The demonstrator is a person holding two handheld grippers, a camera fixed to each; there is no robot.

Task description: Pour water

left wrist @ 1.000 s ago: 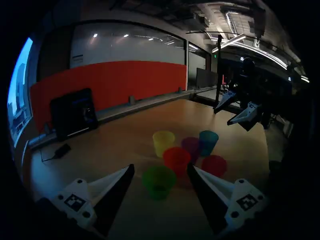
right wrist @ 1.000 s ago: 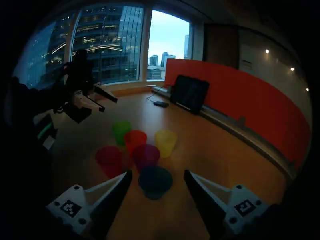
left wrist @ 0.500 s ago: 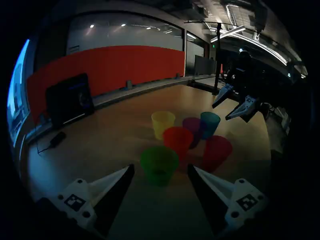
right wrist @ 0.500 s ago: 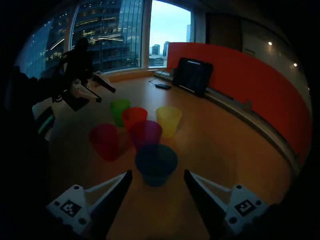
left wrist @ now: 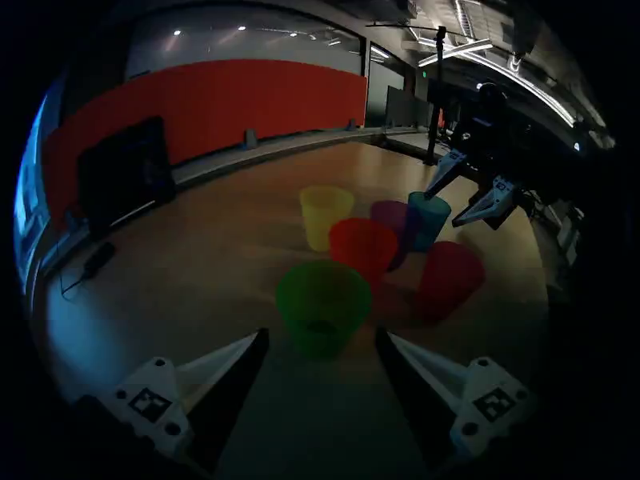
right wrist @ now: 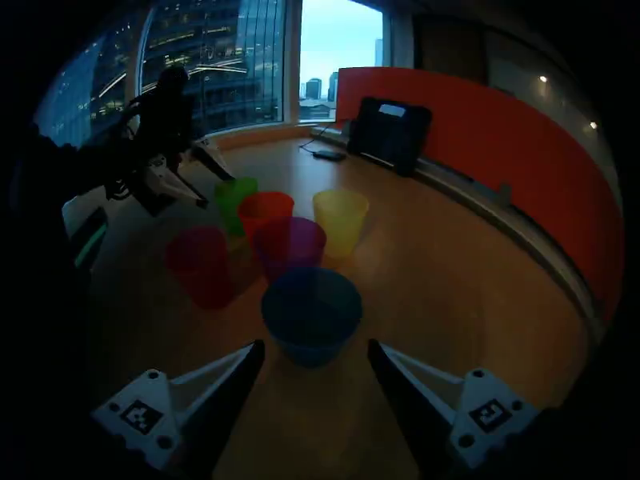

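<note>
Green cup (left wrist: 323, 304) upright at cup cluster's near side, mid-table (left wrist: 184, 272). Left gripper (left wrist: 320, 334) low, level, fingers spread, tips beside cup base, not touching. Blue cup (right wrist: 311, 314) at cluster's opposite side, before right gripper (right wrist: 314, 344), likewise spread, holding nothing.

Dim room with wooden tabletop (left wrist: 200, 264), red wall panel (left wrist: 208, 100), and tall windows (right wrist: 212, 68) onto city towers.

Open left hand-held gripper (left wrist: 320, 356) faces green cup (left wrist: 322, 306) on table (left wrist: 200, 264).
</note>
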